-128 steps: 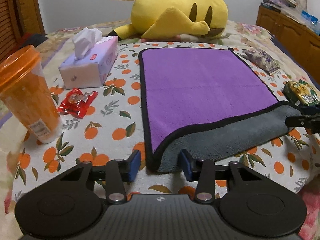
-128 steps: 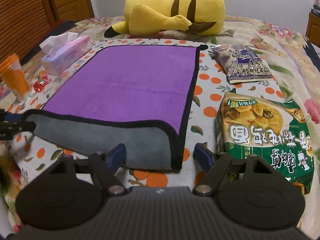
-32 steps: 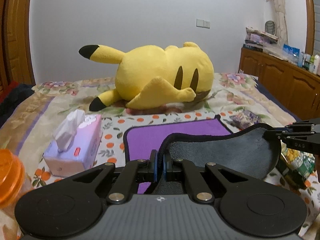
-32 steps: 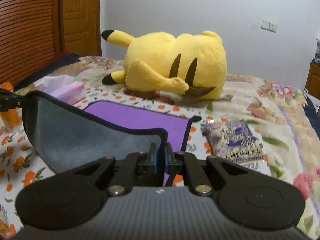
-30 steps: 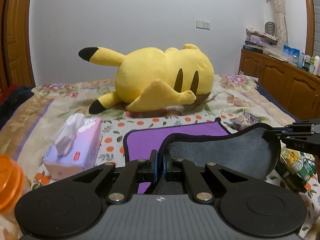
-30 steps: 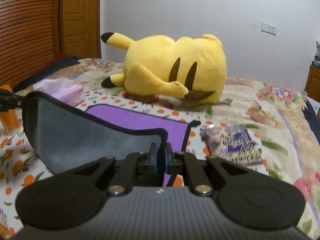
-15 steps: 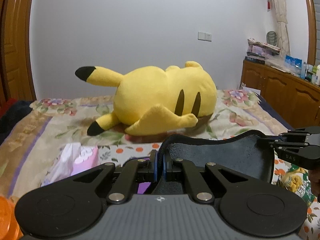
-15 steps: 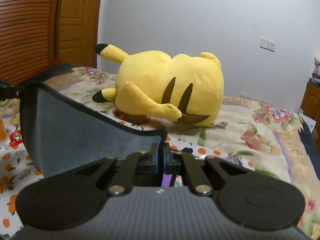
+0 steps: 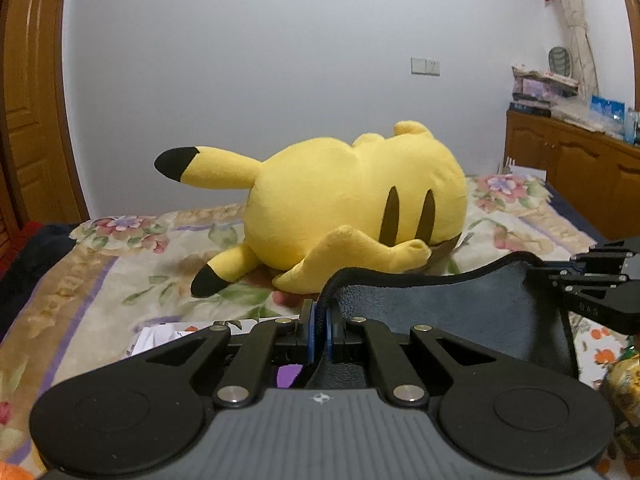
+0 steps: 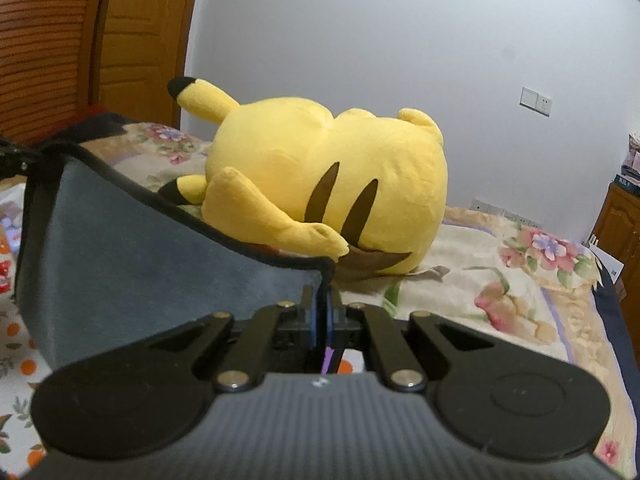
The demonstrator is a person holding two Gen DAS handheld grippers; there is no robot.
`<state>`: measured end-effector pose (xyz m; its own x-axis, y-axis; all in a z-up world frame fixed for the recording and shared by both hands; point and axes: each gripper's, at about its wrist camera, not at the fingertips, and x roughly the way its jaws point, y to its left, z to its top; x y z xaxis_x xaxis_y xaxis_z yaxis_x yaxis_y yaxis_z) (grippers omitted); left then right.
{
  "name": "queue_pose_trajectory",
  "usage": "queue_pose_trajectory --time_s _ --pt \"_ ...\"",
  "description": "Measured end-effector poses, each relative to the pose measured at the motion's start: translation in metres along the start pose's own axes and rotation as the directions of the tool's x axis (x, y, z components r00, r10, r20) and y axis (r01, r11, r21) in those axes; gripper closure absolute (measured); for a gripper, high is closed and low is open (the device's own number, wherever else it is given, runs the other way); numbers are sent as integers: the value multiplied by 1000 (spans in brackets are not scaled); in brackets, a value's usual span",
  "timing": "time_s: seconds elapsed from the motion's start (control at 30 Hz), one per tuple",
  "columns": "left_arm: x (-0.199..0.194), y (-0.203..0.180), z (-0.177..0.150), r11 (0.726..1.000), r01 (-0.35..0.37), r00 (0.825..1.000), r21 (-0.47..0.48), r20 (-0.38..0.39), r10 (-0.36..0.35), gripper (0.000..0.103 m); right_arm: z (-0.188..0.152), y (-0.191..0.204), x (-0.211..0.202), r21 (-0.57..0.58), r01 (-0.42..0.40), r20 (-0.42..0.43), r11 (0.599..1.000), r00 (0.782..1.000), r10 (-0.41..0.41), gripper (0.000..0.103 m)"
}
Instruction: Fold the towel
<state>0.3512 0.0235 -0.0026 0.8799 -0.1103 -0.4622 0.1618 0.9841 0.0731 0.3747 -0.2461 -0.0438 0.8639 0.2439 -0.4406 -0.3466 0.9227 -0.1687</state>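
Observation:
The towel (image 9: 448, 304) is purple on one side and grey on the other, with a black hem. Its grey side faces both cameras and hangs stretched between the two grippers above the bed. My left gripper (image 9: 319, 322) is shut on the towel's left near corner. My right gripper (image 10: 323, 304) is shut on the towel's (image 10: 152, 248) right near corner; it also shows at the right edge of the left wrist view (image 9: 560, 276). A sliver of the purple side (image 9: 289, 374) shows below the left jaws. The rest of the towel is hidden.
A large yellow plush toy (image 9: 352, 208) lies just beyond the towel's lifted edge; it also shows in the right wrist view (image 10: 332, 184). A tissue box (image 9: 160, 336) sits at the left, a snack bag (image 9: 620, 384) at the right. A wooden cabinet (image 9: 576, 176) stands far right.
Both grippers have carried the towel's near edge forward, toward the plush toy. The flat purple part has dropped out of view and the plush looks closer.

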Motion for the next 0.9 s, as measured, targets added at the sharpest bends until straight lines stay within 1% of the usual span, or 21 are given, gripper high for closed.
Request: queue_pose_trajectory --time_s 0.23,0.4,0.5,0.6,0.7,0.77,0.87,0.9 --pt "35 3 -10 999 -32 999 -1 -35 32 97 -7 0 32 -2 23 -68 1000 997 -23 98" --pt "59 6 -22 999 -44 996 -11 -77 43 97 -13 3 52 -8 20 -118 1000 993 -21 98" --pt "72 7 -31 999 -50 992 -16 -114 48 97 -18 6 61 6 9 -164 1000 986 -8 98" --pt "81 7 -40 998 -56 988 -21 -142 53 97 -24 12 64 5 20 -174 1000 985 -19 98" --pt "87 5 -46 998 -68 985 0 -157 68 96 -28 17 66 12 28 -185 1000 982 -26 98" --pt "89 5 -49 998 -70 984 -4 -162 69 95 -29 18 67 13 37 -190 999 981 -34 97" --pt "93 3 -51 997 -77 982 17 -171 78 95 -29 18 66 6 53 -181 999 982 -51 82" --pt "94 2 -51 997 -77 981 27 -175 81 94 -29 18 65 2 56 -173 998 983 -55 64"
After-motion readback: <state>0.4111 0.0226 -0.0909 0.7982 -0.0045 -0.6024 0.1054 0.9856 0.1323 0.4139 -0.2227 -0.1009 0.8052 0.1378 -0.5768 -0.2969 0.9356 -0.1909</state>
